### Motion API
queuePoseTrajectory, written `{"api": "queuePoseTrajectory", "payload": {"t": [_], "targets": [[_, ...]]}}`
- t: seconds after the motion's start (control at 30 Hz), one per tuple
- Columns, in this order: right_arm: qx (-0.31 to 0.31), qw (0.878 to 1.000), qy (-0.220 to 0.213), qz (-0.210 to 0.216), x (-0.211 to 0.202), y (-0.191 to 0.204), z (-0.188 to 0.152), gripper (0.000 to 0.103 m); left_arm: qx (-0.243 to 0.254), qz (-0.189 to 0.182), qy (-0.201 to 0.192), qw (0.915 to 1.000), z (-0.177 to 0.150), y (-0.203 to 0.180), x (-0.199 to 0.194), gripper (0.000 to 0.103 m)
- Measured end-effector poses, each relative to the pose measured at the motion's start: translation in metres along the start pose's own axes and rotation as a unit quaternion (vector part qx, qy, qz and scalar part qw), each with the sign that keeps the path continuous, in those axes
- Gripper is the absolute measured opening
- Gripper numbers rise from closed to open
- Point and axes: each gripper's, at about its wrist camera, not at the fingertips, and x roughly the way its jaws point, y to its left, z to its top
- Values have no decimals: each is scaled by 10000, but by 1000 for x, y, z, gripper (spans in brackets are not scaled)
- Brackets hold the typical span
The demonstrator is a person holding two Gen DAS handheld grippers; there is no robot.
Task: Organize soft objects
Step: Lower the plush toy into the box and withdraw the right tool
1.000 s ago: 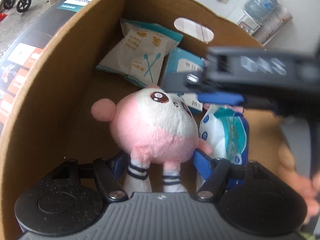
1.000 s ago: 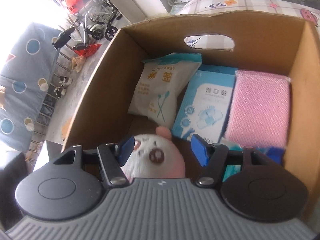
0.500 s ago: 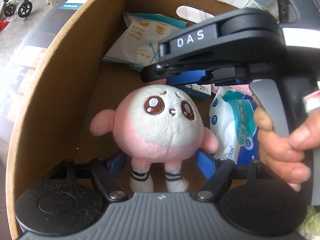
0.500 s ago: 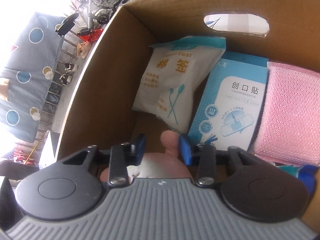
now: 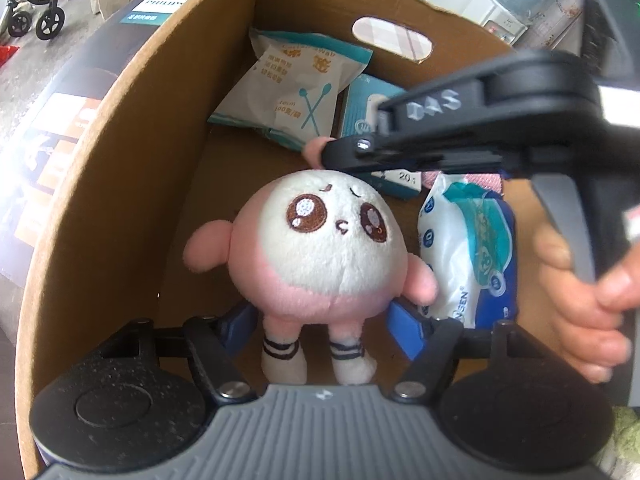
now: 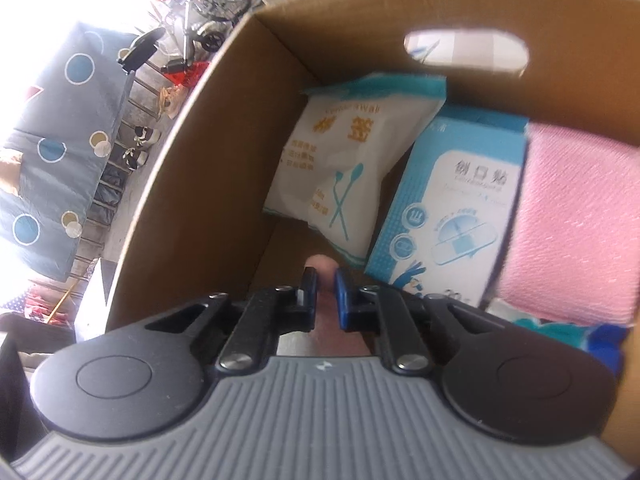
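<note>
The plush toy (image 5: 324,248), a round pink-and-white figure with striped socks, is held upright inside the cardboard box (image 5: 120,184), near the box's front wall. Its pink top nub (image 6: 322,266) is pinched by the right gripper (image 6: 326,292), whose jaws are clenched tight on it. The left gripper (image 5: 320,322) is set around the toy's lower body; its jaws are closing, with the legs between them, and the pads are not seen to press.

Deeper in the box lie a cotton swab bag (image 5: 296,88), a bandage box (image 6: 452,208) and a pink cloth (image 6: 576,224); a wipes pack (image 5: 468,252) is just beside the toy.

The step in hand is judged to be the placing of the toy. A free spot on the box floor is called for next, then a lowering and a release of both grippers.
</note>
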Motion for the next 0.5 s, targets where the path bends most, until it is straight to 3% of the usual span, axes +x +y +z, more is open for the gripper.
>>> {"api": "queuePoseTrajectory", "payload": {"t": [0.07, 0.23, 0.5], "targets": [[-110, 9998, -118, -67, -11, 0, -1, 7, -34, -109, 8, 9999, 2, -1, -1, 65], [-222, 9987, -366, -263, -34, -6, -5, 6, 5, -174, 3, 9998, 8, -15, 8, 66], [-217, 9971, -580, -453, -52, -22, -13, 3, -320, -349, 91, 9988, 19, -17, 21, 70]]}}
